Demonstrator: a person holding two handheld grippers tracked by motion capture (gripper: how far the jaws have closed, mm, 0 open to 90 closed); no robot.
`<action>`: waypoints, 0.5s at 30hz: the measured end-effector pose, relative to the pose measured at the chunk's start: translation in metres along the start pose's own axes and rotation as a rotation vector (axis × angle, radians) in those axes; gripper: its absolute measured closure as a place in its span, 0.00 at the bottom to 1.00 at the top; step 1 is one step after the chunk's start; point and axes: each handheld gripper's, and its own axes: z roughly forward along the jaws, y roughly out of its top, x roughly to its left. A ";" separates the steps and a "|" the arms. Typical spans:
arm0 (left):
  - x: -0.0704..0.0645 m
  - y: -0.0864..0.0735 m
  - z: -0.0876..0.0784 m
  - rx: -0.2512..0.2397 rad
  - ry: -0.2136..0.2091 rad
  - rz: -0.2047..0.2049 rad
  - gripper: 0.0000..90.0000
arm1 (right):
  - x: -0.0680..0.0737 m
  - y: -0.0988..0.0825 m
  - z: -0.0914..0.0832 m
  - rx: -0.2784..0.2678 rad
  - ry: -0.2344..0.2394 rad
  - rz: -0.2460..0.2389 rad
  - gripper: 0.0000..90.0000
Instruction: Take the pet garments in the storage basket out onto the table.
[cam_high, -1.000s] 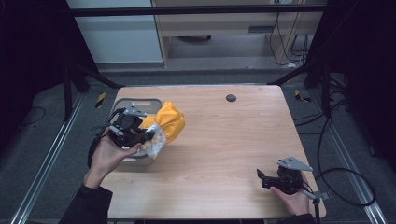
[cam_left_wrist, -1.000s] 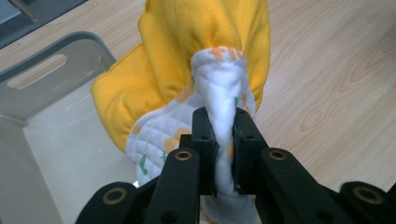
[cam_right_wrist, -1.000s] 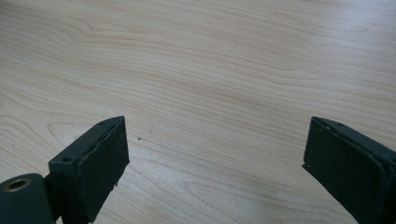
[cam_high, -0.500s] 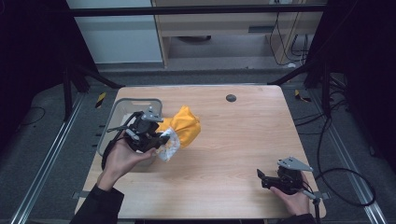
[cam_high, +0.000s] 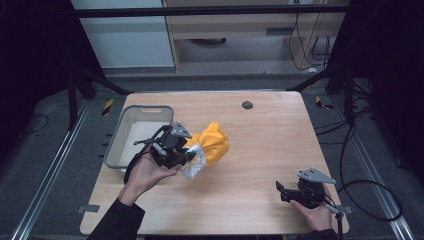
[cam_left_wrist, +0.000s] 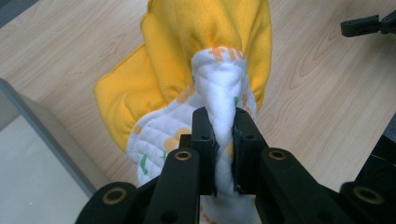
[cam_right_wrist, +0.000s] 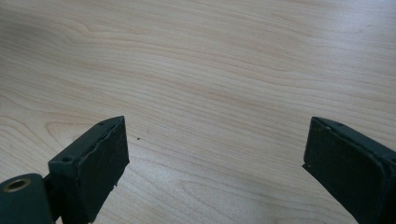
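The left gripper (cam_high: 187, 152) is closed on a fold of the cloth (cam_high: 210, 146), a yellow piece with a white printed lining. In the left gripper view the two jaws pinch a white ridge of the cloth (cam_left_wrist: 219, 100) between them, with the yellow part bunched beyond. The cloth sits over the wooden table (cam_high: 260, 130), left of centre and just right of the grey bin (cam_high: 142, 131); whether it touches the tabletop cannot be told. The bin stands at the table's left edge, touching neither the cloth nor the gripper as far as can be seen. The right gripper (cam_high: 285, 192) lies low at the near right corner, well apart from the cloth. In the right gripper view its jaws stand wide apart over bare wood (cam_right_wrist: 210, 70), holding nothing.
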 end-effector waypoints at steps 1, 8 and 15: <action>-0.001 0.000 0.002 0.002 -0.003 0.003 0.91 | 0.000 0.000 0.000 -0.002 -0.002 -0.004 0.07; -0.009 0.004 0.019 0.018 -0.029 0.020 0.91 | -0.001 -0.001 0.000 0.000 -0.006 -0.001 0.07; -0.014 0.005 0.034 0.030 -0.051 0.031 0.91 | -0.002 -0.001 0.000 0.003 -0.007 0.006 0.08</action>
